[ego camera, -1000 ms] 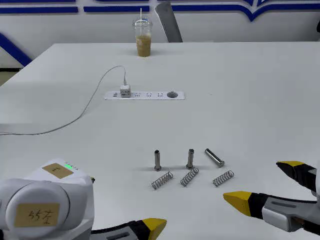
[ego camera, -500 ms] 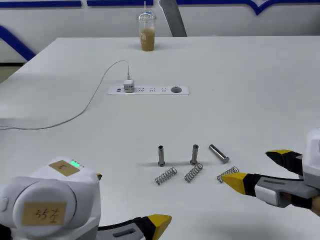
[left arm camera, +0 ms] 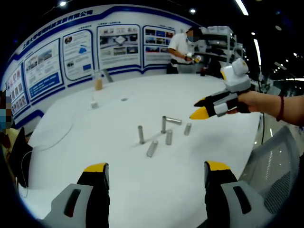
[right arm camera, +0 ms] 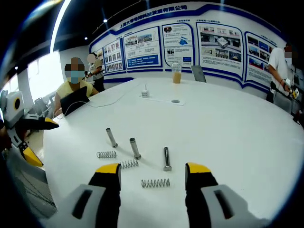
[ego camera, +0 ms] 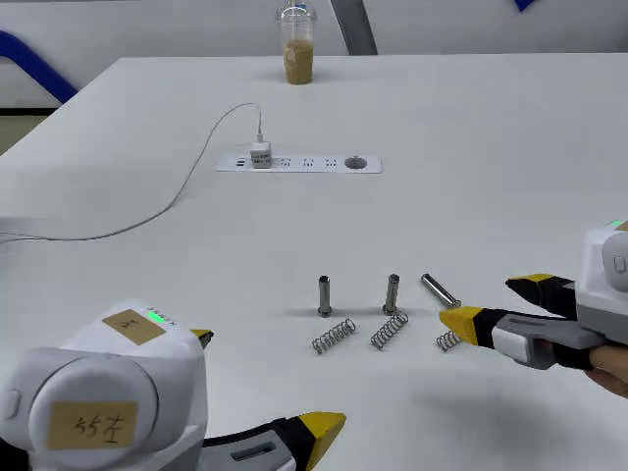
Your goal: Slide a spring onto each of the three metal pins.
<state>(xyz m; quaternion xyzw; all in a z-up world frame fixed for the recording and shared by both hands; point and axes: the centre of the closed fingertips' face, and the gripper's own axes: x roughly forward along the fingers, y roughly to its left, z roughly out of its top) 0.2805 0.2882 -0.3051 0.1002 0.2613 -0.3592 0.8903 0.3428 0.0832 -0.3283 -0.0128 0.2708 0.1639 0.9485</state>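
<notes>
I work at a big white table (ego camera: 471, 128) — it is smooth and bright. A white power strip (ego camera: 299, 163) lies on it, with a small plug (ego camera: 260, 154) and a thin white cable (ego camera: 182, 196) that curls away to the left edge. At the far end stands a clear cup (ego camera: 297, 44) with a brown drink, and a grey chair (ego camera: 353, 22) stands behind it. The wall (ego camera: 147, 29) is white with blue stripes. In the right gripper view it carries a row of blue posters (right arm camera: 178, 45). Small round lamps (left arm camera: 192, 10) shine on the dark ceiling — and a long light strip (left arm camera: 242, 7) too.
</notes>
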